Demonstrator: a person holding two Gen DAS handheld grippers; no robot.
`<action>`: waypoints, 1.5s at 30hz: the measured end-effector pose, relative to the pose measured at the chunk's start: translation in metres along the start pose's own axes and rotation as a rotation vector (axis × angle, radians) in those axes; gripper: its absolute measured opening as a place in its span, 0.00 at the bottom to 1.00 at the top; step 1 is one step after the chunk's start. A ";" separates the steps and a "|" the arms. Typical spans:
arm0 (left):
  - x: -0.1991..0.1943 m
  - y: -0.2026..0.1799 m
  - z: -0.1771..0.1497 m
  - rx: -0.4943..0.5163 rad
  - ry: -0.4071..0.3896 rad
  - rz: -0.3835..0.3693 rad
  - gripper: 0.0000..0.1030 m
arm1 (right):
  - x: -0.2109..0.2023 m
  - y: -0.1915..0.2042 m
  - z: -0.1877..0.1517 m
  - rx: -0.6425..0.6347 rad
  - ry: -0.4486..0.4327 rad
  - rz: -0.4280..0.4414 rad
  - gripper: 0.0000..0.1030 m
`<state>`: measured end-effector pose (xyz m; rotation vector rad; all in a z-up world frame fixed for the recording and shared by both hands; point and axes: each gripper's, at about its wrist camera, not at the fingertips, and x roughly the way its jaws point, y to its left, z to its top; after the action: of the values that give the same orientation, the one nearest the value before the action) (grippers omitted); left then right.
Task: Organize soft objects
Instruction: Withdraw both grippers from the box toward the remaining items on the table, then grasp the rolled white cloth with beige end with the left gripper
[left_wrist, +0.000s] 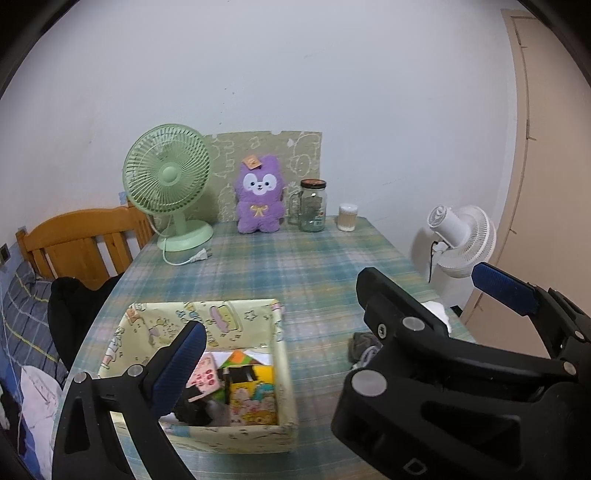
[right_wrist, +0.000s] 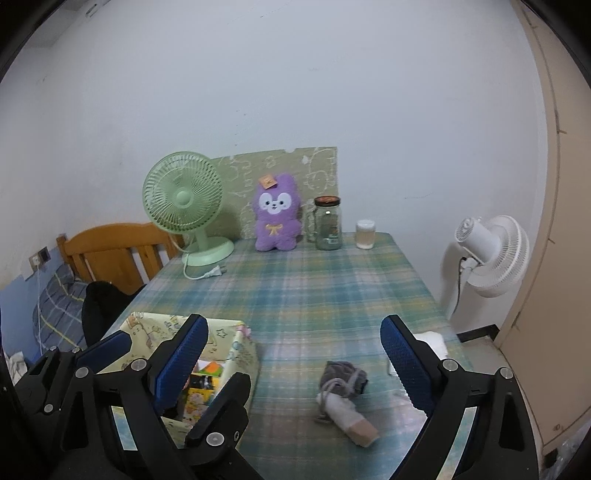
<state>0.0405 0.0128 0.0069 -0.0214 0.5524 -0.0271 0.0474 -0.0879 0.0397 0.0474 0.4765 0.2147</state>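
Cartoon prints cover the fabric storage box (left_wrist: 258, 317) at the near left of the plaid-clothed table (left_wrist: 295, 266); colourful folded items fill it, and no writing on them is readable. A rolled grey-and-white sock bundle (right_wrist: 345, 391) lies on the cloth between the blue pads of the right gripper (right_wrist: 295, 365), jaws spread wide, untouched. The left gripper (left_wrist: 343, 317) is likewise spread, empty, above the box. The orange tag on the purple plush toy (left_wrist: 260, 195) is illegible.

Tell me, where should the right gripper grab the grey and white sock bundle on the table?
Probably at its knotted middle, coming down from above. The sock bundle lies flat on the tablecloth, and the middle is its thickest, bunched part. The right gripper stands open, wide enough to straddle it.
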 end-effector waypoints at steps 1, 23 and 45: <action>-0.001 -0.004 0.000 0.003 -0.002 -0.005 0.99 | -0.002 -0.003 0.000 0.002 -0.002 -0.005 0.94; -0.001 -0.065 -0.006 0.036 -0.019 -0.052 0.99 | -0.023 -0.062 -0.009 0.034 -0.023 -0.060 0.94; 0.052 -0.108 -0.030 0.067 0.077 -0.105 0.99 | 0.015 -0.118 -0.046 0.099 0.066 -0.098 0.94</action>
<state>0.0669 -0.0974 -0.0426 0.0155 0.6265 -0.1493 0.0619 -0.2000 -0.0188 0.1142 0.5539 0.0967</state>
